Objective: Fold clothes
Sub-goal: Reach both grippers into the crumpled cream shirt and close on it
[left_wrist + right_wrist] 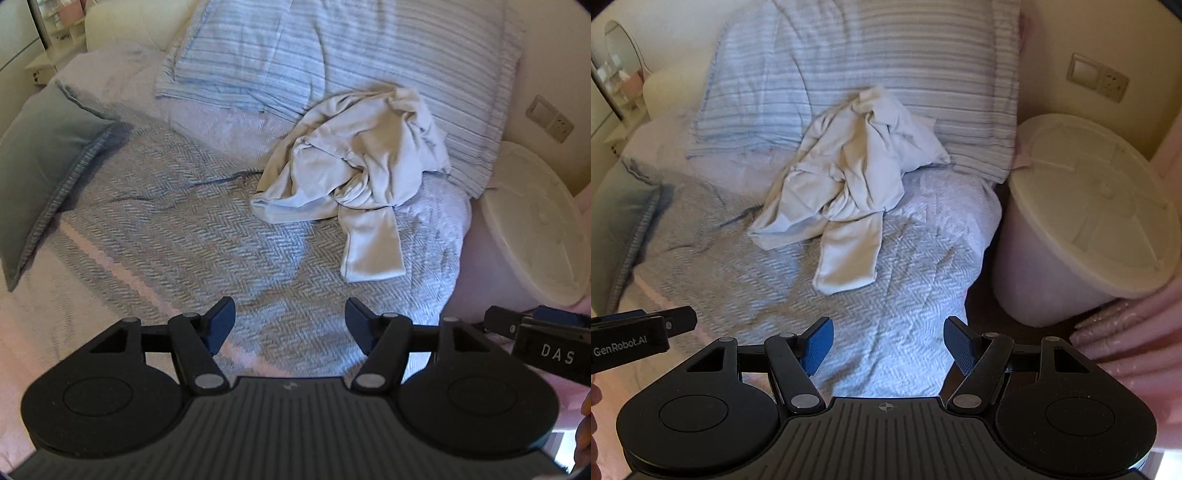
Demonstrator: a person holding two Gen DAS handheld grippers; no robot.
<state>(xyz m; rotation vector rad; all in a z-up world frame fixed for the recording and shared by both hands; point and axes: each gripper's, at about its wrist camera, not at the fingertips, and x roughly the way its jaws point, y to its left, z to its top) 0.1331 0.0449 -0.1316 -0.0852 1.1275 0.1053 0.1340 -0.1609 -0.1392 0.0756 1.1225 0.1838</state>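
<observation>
Garment (351, 173), pale cream, lay crumpled in the centre right of the left wrist frame, upper part bunched against the striped pillow (332, 55), one flat end trailing toward the lower right onto the herringbone blanket (177, 229). Blanket between the garment and both claws was bare, plenty of room on that side and to frame left up to the blue-grey cushion (44, 166). Tight on the right: bed edge ran close past the garment, white lidded bin (1086, 218) just beside it, pink fabric (1137, 332) lower right. Left gripper (290, 325) was released, jaws wide apart, gripping nothing, hovering over the blanket. Right gripper (888, 343) likewise spread and unloaded. Readable text: "DAS" on the right gripper's side in the left view, "GenRobot.AI" on the left gripper's side in the right view.
</observation>
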